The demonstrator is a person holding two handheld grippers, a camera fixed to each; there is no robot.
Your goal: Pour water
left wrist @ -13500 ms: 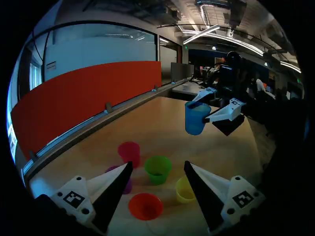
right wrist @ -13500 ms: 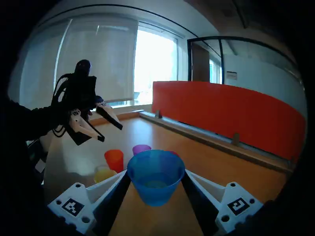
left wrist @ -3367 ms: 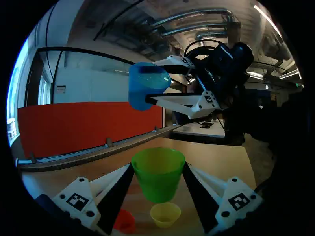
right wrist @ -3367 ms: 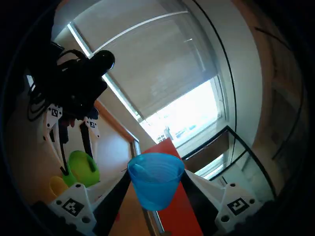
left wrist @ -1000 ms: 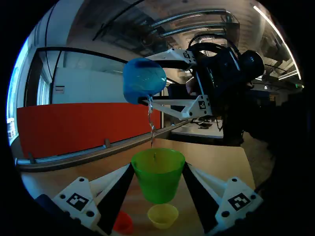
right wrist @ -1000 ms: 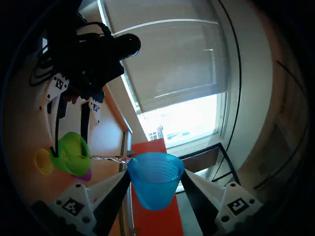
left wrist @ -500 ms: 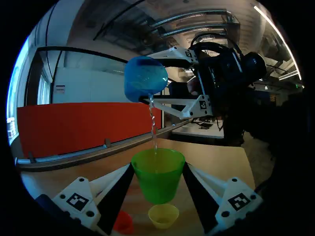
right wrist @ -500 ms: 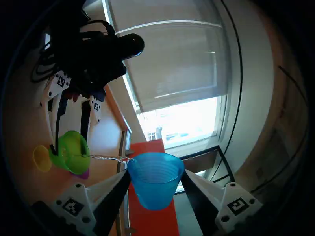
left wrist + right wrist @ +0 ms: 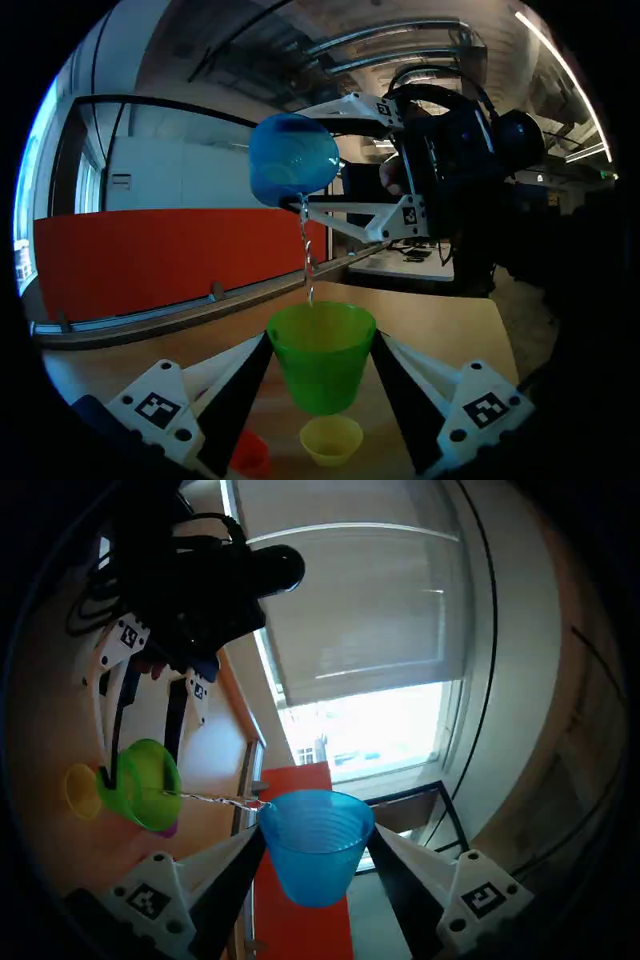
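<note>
The desk [image 9: 456,320] stands to get wet. The right gripper [image 9: 316,830], clamped on the blue cup [image 9: 316,862], pours from well above the green cup [image 9: 322,368] squeezed in the left gripper [image 9: 320,334]. A small drift of either hand, or a steeper tip, would likely send the thin, wavering stream [image 9: 307,256] past the rim, onto the yellow cup [image 9: 330,438] below. The right gripper is rolled hard over, blue cup tipped mouth-down; the left is level, holding the green cup upright, seemingly clear of the desk.
</note>
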